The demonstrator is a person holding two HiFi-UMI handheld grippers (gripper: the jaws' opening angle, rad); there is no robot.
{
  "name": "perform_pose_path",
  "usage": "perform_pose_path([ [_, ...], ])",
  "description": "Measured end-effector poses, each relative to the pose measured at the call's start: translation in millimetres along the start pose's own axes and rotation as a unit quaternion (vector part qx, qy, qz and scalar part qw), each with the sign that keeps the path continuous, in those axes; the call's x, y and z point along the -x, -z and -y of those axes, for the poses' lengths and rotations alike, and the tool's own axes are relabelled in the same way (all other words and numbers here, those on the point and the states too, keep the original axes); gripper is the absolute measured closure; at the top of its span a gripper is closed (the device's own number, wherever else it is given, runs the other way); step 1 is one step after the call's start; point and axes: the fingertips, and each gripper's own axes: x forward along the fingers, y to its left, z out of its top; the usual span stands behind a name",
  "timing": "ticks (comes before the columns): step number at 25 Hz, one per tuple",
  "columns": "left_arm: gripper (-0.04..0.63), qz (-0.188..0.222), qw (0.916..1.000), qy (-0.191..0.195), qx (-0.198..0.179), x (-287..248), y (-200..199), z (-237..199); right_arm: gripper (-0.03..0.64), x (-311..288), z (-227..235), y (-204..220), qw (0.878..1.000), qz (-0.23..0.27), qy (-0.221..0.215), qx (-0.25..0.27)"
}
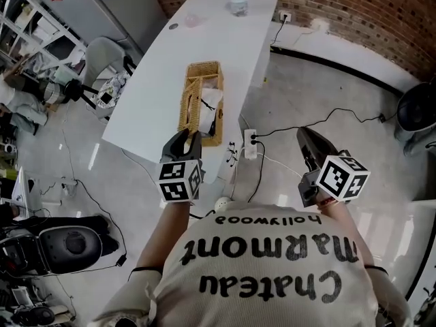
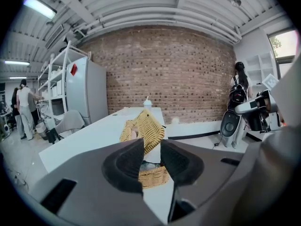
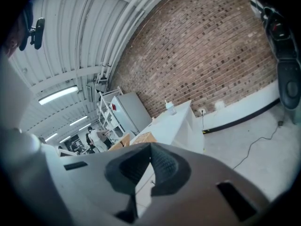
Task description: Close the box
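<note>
Head view: the wicker box (image 1: 201, 104) lies on the white table (image 1: 157, 80), long axis twelve-to-six, at twelve o'clock from my left gripper (image 1: 184, 145). My right gripper (image 1: 310, 148) hangs farther off, at three.

Left gripper view: jaws parted, empty, box (image 2: 146, 128) straight ahead.

Right gripper view: jaws pinched together, empty.

The long tan box (image 1: 197, 94) is of woven wicker, rough and matt. The white rectangular table (image 1: 204, 39) under it looks smooth and a little shiny. The pale grey floor (image 1: 320, 80) is glossy. The red brick wall (image 2: 169, 74) is rough. The left gripper (image 2: 151, 147) is of matt dark grey plastic.
</note>
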Motion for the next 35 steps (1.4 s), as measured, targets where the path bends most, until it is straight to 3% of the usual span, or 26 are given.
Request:
perform_pose_path([
  [6, 0.479, -0.012, 0.9999, 0.002, 0.005, -5.8, 8.1, 5.9, 0.614, 7.5, 8.2, 0.3, 1.0, 0.0, 0.008, -0.004],
  [19, 0.476, -0.022, 0.9991, 0.006, -0.035, -10.0, 15.8, 12.7, 0.614, 14.2, 15.8, 1.8, 1.0, 0.004, 0.015, -0.006],
  [27, 0.474, -0.046, 0.9941, 0.026, -0.094, -12.6, 22.2, 22.1, 0.614, 16.7, 16.5, 1.8, 1.0, 0.006, 0.017, -0.009],
  [35, 0.451, -0.06, 0.996, 0.028, -0.06, -11.8, 33.4, 24.2, 0.614, 18.7, 17.8, 7.0, 1.0, 0.001, 0.016, -0.012],
])
